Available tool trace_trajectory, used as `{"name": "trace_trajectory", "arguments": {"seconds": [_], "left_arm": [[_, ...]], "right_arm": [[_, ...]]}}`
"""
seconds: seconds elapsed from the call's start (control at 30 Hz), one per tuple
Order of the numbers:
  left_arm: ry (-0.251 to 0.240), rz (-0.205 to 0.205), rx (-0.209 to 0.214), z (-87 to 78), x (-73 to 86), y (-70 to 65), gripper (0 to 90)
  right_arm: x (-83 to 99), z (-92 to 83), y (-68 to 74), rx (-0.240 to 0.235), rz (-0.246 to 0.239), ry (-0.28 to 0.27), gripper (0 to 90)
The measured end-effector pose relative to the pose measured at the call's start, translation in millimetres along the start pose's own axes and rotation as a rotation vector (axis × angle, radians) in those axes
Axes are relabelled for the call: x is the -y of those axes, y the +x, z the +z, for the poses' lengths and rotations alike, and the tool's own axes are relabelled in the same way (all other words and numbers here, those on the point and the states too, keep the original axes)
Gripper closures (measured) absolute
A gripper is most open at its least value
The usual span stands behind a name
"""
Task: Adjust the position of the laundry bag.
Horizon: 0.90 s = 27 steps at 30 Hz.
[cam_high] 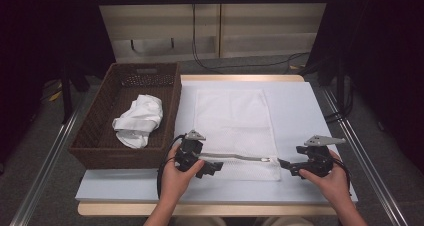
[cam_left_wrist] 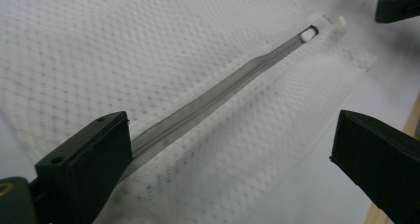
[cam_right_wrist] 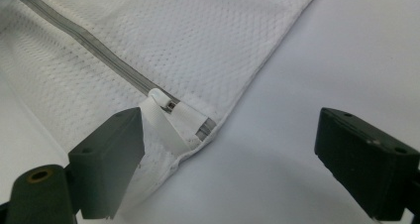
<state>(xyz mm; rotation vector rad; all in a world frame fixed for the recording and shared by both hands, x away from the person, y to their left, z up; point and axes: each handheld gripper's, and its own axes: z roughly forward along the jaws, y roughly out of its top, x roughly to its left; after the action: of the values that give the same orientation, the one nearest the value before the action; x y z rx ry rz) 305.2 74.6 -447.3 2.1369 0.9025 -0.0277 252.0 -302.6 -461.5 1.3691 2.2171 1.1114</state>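
A white mesh laundry bag [cam_high: 234, 131] lies flat on the pale blue-grey table top [cam_high: 295, 111], its long side running away from the person and its grey zipper [cam_high: 235, 157] stretched along the near edge. The zipper's white slider and pull tab [cam_right_wrist: 166, 116] sit at the bag's right-hand corner; the zipper looks closed along its length, though the left end is hidden behind a jaw in the left gripper view. The left gripper [cam_high: 212, 167] rests at the bag's near left corner, jaws spread wide with nothing between them but the mesh and zipper below. The right gripper [cam_high: 286, 164] sits just off the bag's right corner, jaws likewise wide apart and empty, one jaw close beside the pull tab; whether it touches the tab is hard to tell. To the left of the table stands a dark brown wicker basket [cam_high: 95, 136] holding a crumpled white cloth [cam_high: 139, 120], whose kind cannot be made out.
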Motion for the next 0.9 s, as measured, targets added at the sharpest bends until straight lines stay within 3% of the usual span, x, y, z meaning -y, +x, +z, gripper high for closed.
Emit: {"name": "trace_trajectory", "arguments": {"seconds": [0.27,0.37,0.57,0.9], "left_arm": [[0.018,0.007,-0.011,5.1,-0.9,1.2,1.9],[0.012,0.009,-0.020,5.0,-1.9,3.1,1.9],[0.017,0.032,-0.025,5.0,-5.0,4.4,1.9],[-0.006,0.052,-0.033,-2.9,-0.2,4.7,1.9]], "right_arm": [[-5.6,0.6,3.2,-0.005,0.007,-0.019,12.8],[-6.0,3.5,1.4,-0.017,0.017,-0.017,17.4],[-13.5,4.3,-5.2,0.016,0.027,-0.052,24.1],[-28.4,28.2,-16.4,0.038,0.059,-0.057,29.7]]}}
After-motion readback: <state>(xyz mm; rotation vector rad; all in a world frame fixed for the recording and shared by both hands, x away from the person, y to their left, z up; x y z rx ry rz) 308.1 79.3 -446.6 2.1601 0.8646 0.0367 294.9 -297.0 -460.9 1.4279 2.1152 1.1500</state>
